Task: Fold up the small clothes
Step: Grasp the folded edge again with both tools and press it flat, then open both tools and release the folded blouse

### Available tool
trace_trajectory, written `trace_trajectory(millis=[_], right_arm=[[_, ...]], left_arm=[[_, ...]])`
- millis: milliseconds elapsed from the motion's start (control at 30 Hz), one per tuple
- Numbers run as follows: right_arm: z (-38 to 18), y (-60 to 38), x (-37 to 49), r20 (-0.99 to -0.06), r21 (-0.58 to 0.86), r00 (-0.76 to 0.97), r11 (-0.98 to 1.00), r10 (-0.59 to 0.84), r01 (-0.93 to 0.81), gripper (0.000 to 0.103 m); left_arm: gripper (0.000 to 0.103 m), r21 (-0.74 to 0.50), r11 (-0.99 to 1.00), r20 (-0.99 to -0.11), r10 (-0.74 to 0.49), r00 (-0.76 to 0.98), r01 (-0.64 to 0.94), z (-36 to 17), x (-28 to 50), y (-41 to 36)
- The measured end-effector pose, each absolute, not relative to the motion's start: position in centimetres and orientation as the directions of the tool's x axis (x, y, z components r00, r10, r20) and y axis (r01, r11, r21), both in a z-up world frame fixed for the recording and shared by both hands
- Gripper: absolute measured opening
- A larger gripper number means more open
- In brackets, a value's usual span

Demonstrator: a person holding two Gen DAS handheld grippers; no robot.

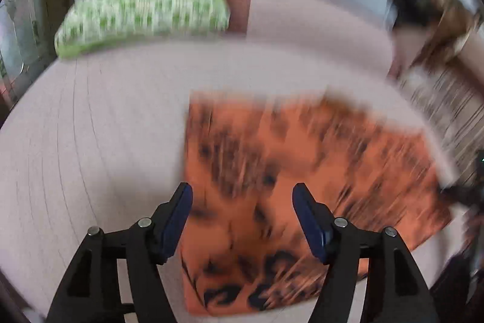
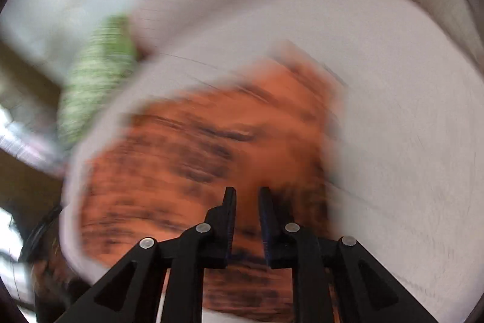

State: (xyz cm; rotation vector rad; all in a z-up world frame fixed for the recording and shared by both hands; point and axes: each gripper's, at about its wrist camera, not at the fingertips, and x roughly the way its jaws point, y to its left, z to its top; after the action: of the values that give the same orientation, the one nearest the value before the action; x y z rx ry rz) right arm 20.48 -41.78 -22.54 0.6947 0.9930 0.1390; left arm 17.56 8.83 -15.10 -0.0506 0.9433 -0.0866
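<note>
Judging from how things lie, a fold is either just finished or about to be begun on the orange cloth (image 1: 287,171), which is spread flat with dark markings across it on the pale bed (image 1: 90,156). Both views are heavily smeared by motion, so creases and edges cannot be made out, and how many folds are already in the cloth cannot be told. The cloth is seen toward the near right part of the bed in the left wrist view, while a green checked pillow (image 1: 145,5) rests well apart at the far left edge. The left gripper (image 1: 242,202) is held over the near edge of the cloth with its jaws spread wide and nothing between them. The right gripper (image 2: 247,202) is held over the cloth too, its jaws drawn narrow with only a slim gap; whether any fabric is pinched there cannot be told. A free edge or corner would probably have to be found and pinched next, then carried across.
</note>
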Motion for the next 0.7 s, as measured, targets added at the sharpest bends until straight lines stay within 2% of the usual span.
trace_trajectory(millis=[33, 100, 167, 233, 267, 300, 333, 367, 567, 700], right_arm=[[-22.2, -42.3, 20.0, -0.716, 0.609, 0.565, 0.762, 0.411, 0.218, 0.012], [-19.3, -41.3, 18.9, -0.721, 0.57, 0.583, 0.799, 0.374, 0.193, 0.019], [-16.8, -39.9, 18.1, -0.672, 0.565, 0.616, 0.822, 0.411, 0.068, 0.019], [-16.4, -38.9, 17.4, -0.655, 0.559, 0.619, 0.829, 0.433, 0.012, 0.038], [-17.0, -38.7, 17.3, -0.678, 0.54, 0.609, 0.841, 0.411, 0.033, 0.072], [-19.0, -39.1, 17.4, -0.727, 0.504, 0.585, 0.858, 0.36, 0.098, 0.091], [-20.5, -39.2, 17.3, -0.755, 0.495, 0.557, 0.858, 0.345, 0.14, 0.09], [-21.2, -39.8, 17.0, -0.748, 0.514, 0.567, 0.842, 0.345, 0.166, 0.087], [-14.7, -38.3, 16.7, -0.698, 0.492, 0.622, 0.869, 0.356, 0.053, 0.087], [-12.9, -37.7, 20.6, -0.666, 0.519, 0.629, 0.855, 0.402, 0.003, 0.087]], left_arm=[[0.069, -0.037, 0.999, -0.855, -0.047, 0.517, 0.029, -17.3, 17.6, 8.7], [0.069, -0.035, 0.999, -0.829, -0.039, 0.557, 0.018, -16.5, 16.5, 8.9], [0.069, -0.062, 0.998, -0.801, -0.059, 0.596, 0.015, -14.8, 15.7, 9.0], [0.072, -0.068, 0.997, -0.773, -0.068, 0.631, 0.025, -13.9, 15.0, 8.9], [0.073, -0.056, 0.998, -0.789, -0.063, 0.612, 0.031, -14.7, 15.2, 8.8], [0.073, -0.046, 0.999, -0.813, -0.051, 0.58, 0.024, -15.7, 15.6, 8.9], [0.074, -0.025, 1.0, -0.862, -0.016, 0.507, -0.01, -17.6, 16.2, 9.1], [0.075, -0.04, 0.999, -0.862, -0.024, 0.506, -0.02, -18.0, 16.2, 9.4], [0.074, -0.09, 0.996, -0.763, -0.058, 0.643, -0.016, -12.3, 15.7, 9.6], [0.074, -0.093, 0.995, -0.732, -0.087, 0.676, 0.027, -10.7, 19.2, 9.9]])
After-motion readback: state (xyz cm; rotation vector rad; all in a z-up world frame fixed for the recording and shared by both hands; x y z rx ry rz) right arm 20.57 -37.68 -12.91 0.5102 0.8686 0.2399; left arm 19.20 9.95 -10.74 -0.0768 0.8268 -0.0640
